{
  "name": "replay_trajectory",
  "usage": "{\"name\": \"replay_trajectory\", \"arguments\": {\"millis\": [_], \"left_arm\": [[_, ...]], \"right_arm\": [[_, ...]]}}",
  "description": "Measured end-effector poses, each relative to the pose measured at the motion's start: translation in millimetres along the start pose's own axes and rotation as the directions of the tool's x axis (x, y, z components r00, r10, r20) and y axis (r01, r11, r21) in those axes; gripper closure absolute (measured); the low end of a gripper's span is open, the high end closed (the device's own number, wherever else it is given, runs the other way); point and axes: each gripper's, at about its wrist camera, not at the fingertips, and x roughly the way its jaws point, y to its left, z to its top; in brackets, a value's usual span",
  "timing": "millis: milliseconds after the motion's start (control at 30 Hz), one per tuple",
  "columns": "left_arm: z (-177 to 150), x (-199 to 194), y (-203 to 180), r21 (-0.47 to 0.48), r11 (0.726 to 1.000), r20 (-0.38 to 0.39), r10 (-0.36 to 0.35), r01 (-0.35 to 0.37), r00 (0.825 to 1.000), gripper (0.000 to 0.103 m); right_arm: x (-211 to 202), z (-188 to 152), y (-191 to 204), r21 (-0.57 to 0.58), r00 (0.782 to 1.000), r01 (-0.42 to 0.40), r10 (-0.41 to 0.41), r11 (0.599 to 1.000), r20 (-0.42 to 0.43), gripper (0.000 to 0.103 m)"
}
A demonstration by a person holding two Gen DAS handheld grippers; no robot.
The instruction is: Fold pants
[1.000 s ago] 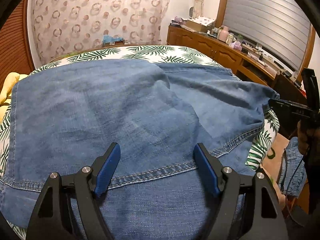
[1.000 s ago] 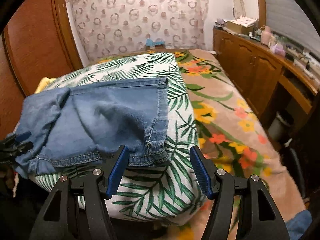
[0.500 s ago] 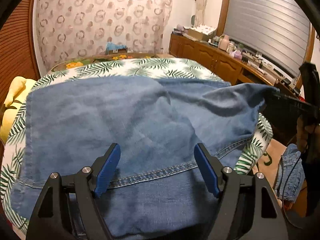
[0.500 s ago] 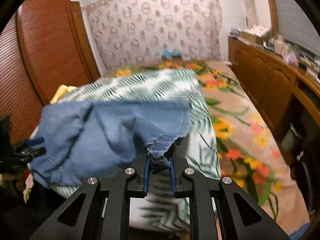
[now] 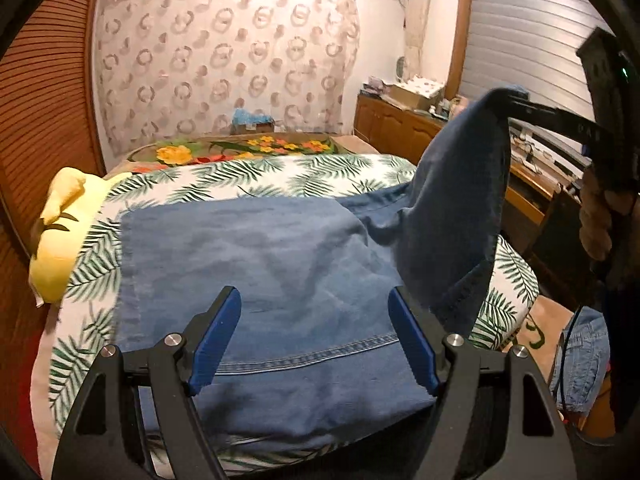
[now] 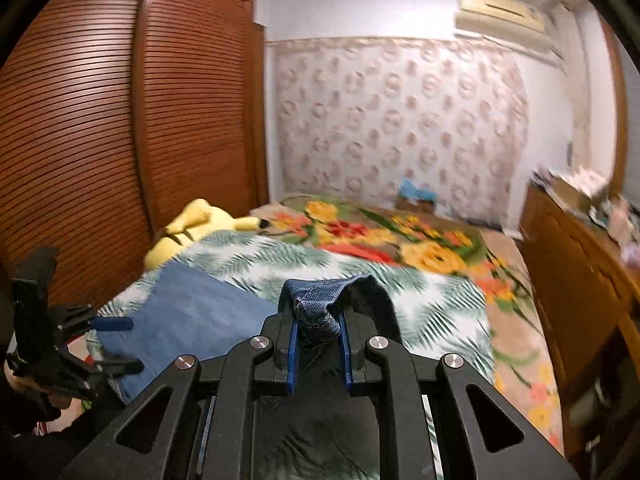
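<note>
Pants (image 5: 260, 264) on leaf-print bed (image 5: 256, 176), right claw (image 6: 316, 336) pinching corner, left claw (image 5: 312, 336) wide

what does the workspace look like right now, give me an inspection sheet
Surface: bed with palm-leaf cover over a floral blanket.
Job's things: denim pants spread flat, right corner lifted.
Clutter: yellow plush at the left edge; more denim on the floor.
Grippers: left gripper open above the near hem; right gripper shut on the raised corner.
Cables: black cord hanging at right.
Surroundings: slatted wardrobe, cluttered wooden dresser.
</note>
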Motion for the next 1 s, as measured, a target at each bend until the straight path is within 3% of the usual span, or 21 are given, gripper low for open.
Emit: {"name": "replay_trajectory", "arguments": {"millis": [200, 333, 500, 633, 733, 833, 1000], "left_arm": [[-1.5, -17.5, 17.2, -0.021, 0.999, 0.028, 0.029, -0.028, 0.999, 0.026], [-5.3, -28.3, 29.2, -0.04, 0.998, 0.043, 0.046, -0.045, 0.998, 0.026], [-12.5, -31.4, 46.2, -0.073, 0.995, 0.039, 0.064, -0.062, 0.997, 0.026], [-18.3, -30.3, 58.1, -0.095, 0.993, 0.031, 0.075, -0.072, 0.997, 0.026], [-22.1, -30.2, 64.1, -0.105, 0.991, 0.027, 0.086, -0.083, 0.996, 0.026], [-24.7, -29.1, 69.4, -0.118, 0.989, 0.023, 0.091, -0.087, 0.996, 0.026], [-26.6, -20.5, 73.7, -0.125, 0.988, 0.005, 0.095, -0.094, 0.995, 0.026]], "right_arm": [[28.2, 19.2, 34.0, -0.062, 0.993, -0.12, 0.12, 0.991, 0.002, 0.087], [48.6, 26.2, 32.0, -0.09, 0.979, -0.202, 0.201, 0.975, -0.016, 0.087], [83.0, 18.1, 33.7, -0.079, 0.957, -0.274, 0.263, 0.959, -0.12, 0.087], [106.4, 12.8, 20.9, -0.038, 0.948, -0.273, 0.262, 0.961, -0.183, 0.087], [112.8, 14.2, 19.8, -0.029, 0.944, -0.265, 0.253, 0.964, -0.211, 0.076], [108.8, 17.2, 10.6, -0.047, 0.951, -0.244, 0.229, 0.969, -0.21, 0.067], [81.1, 11.6, -3.4, -0.067, 0.97, -0.178, 0.164, 0.982, -0.177, 0.063]]}}
